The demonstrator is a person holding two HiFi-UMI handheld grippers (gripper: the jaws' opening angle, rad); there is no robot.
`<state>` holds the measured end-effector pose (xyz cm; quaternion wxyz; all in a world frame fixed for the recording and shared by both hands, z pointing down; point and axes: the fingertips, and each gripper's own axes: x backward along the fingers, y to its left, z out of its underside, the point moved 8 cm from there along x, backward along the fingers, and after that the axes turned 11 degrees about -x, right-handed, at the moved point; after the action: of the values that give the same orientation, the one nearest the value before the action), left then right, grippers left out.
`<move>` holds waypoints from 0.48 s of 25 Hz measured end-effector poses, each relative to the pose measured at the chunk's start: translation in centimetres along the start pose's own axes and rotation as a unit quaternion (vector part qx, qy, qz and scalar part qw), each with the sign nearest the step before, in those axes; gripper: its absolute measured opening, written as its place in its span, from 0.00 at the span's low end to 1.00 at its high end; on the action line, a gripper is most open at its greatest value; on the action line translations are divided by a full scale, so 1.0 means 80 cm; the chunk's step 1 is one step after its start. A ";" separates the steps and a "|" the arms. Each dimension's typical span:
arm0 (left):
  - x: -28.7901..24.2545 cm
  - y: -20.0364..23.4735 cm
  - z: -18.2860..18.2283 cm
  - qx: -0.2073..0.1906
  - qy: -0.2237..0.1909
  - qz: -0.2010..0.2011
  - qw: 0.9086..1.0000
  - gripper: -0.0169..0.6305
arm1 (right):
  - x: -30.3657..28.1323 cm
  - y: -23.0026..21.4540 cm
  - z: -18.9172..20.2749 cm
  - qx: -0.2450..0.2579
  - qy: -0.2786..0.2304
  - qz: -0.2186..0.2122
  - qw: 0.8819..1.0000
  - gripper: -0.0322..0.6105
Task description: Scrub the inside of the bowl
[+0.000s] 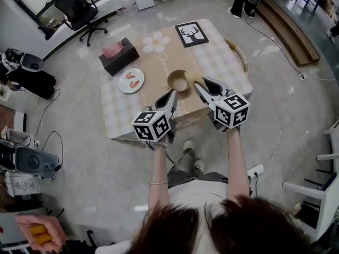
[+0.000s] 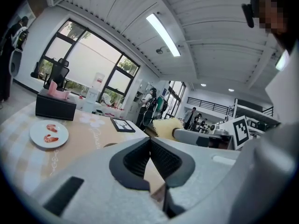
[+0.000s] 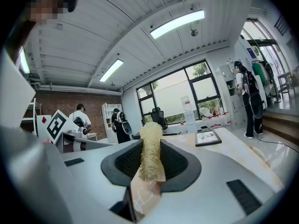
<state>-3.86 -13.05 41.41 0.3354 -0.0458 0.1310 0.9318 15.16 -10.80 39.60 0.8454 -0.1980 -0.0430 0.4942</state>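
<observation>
Yellow and fibrous, the scrubber [image 3: 150, 146] is pinched upright between the jaws of the right gripper [image 3: 150, 162], its tuft rising above them. The left gripper [image 2: 150, 143] is clenched with nothing between its jaws. In the head view both grippers hang side by side over the near edge of the table [image 1: 222, 62]. Their tips point at the bowl [image 1: 178, 81], which sits on the table just beyond and between them. Left of the bowl lies a plate [image 1: 131, 80] with red bits on it. Farther back stand a black tissue box [image 1: 118, 56] and a framed deer picture [image 1: 191, 34].
</observation>
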 end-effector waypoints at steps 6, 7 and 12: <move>-0.024 0.028 0.002 0.009 0.015 0.012 1.000 0.04 | -0.030 -0.022 -0.008 -0.010 0.002 0.006 1.000 0.20; -0.028 0.035 0.003 0.014 0.015 0.012 1.000 0.05 | -0.037 -0.025 -0.007 -0.010 0.005 0.006 1.000 0.20; -0.048 0.066 0.009 0.059 0.027 0.022 0.998 0.04 | -0.065 -0.037 -0.012 -0.006 0.021 -0.001 1.000 0.20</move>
<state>-4.26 -19.12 43.86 0.3128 -0.0484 0.1963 0.9280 15.20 -16.78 40.49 0.8454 -0.2130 -0.0285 0.4890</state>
